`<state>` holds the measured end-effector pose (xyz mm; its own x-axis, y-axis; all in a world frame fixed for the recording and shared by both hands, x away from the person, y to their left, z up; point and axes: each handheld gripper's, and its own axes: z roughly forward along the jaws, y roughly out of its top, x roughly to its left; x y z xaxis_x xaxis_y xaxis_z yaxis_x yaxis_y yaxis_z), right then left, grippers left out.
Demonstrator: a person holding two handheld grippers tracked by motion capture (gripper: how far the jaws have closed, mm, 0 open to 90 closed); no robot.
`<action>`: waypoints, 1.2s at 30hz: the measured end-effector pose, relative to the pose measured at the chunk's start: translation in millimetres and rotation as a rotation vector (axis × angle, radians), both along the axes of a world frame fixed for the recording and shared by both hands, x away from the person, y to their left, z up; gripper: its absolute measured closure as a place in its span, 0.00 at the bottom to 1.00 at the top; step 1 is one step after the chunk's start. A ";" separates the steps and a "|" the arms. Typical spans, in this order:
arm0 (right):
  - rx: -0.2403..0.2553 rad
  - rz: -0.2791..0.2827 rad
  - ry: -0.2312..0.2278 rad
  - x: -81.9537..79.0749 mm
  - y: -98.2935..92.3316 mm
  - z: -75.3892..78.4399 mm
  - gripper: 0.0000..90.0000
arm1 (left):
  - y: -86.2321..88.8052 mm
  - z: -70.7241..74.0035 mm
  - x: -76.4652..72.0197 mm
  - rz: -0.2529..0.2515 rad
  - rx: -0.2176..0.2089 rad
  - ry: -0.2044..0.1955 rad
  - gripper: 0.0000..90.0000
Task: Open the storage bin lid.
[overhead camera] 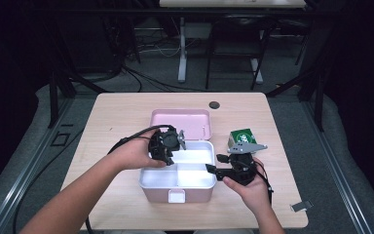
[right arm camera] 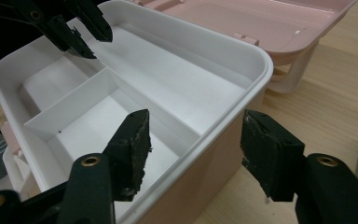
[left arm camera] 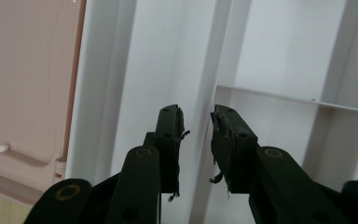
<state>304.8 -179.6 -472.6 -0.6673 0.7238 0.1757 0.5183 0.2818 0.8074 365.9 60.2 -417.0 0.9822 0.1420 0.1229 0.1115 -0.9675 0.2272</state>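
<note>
Left tongs (left arm camera: 198, 140) narrowly parted astride a box (overhead camera: 177, 195) divider, seemingly untouched; right tongs (right arm camera: 193, 154) wide, straddling its wall.

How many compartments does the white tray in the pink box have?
3: one long compartment along the side by the open lid, and two smaller ones, and, along the latch side of the white tray.

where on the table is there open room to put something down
The table is bare left of the pink box and along its far edge behind the open lid. It is crowded on the right, where the green carton sits by the right hand-held gripper.
</note>
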 end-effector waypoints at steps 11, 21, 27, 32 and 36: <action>-0.016 0.012 -0.023 -1.9 1.5 -0.1 0.39 | -8.3 -8.8 -0.5 -0.024 0.043 -0.002 0.84; -0.018 0.012 -0.028 -2.6 0.0 0.2 0.50 | -18.3 -15.3 -2.6 -0.057 0.085 0.007 0.92; -0.025 0.012 -0.021 -2.3 0.5 -1.0 0.50 | -24.7 -20.0 -4.0 -0.077 0.115 0.002 0.94; -0.019 0.021 -0.020 -2.1 0.8 -1.6 0.50 | -27.3 -23.0 -5.4 -0.088 0.137 -0.009 0.95; -0.017 0.019 -0.021 -2.3 0.4 -1.3 0.51 | -27.5 -23.0 -6.2 -0.104 0.143 -0.017 0.95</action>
